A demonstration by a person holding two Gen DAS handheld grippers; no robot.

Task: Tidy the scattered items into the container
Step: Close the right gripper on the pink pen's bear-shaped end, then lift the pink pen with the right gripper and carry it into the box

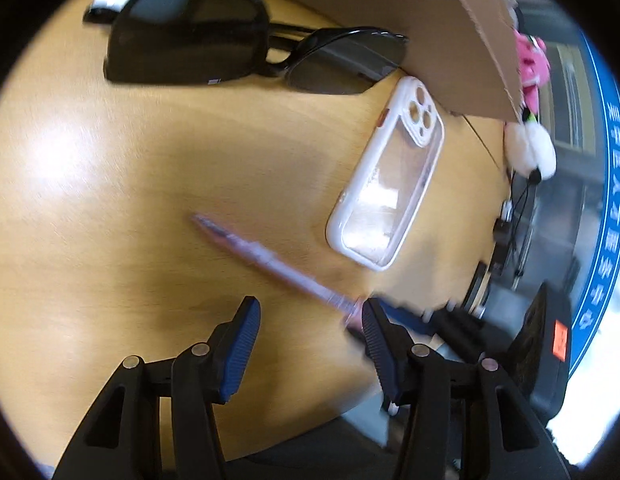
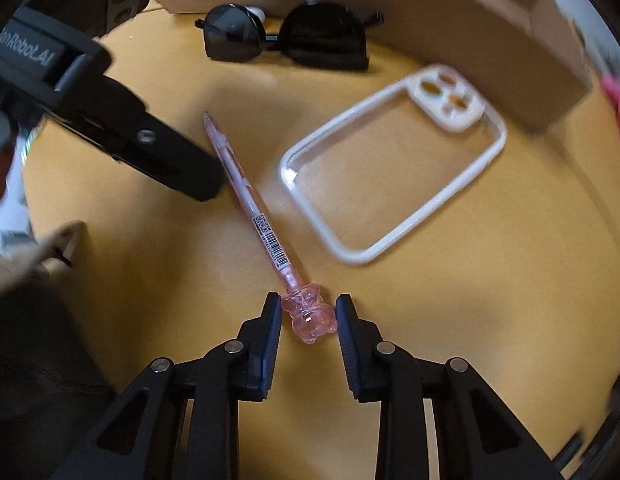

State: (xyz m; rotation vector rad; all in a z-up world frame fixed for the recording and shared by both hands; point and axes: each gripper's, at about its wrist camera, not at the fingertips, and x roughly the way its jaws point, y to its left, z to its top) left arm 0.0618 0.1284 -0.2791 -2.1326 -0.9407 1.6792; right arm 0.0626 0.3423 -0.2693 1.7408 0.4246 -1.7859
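A pale wooden tabletop (image 1: 110,200) carries everything, with a cardboard box (image 1: 449,20) at its far edge.

Left wrist view: the left gripper (image 1: 310,320) hovers with jaws apart and nothing between them. A pink pen (image 1: 270,260) runs from ahead of them toward the right jaw. Beyond lie a white phone case (image 1: 385,176) and, furthest off against the box wall, black sunglasses (image 1: 230,44).

Right wrist view: the right gripper (image 2: 308,320) straddles the pen's bear-shaped cap (image 2: 310,316); the jaws flank it closely, but contact is unclear. The box's inside is not visible, so its contents cannot be told. All three items remain out on the tabletop.
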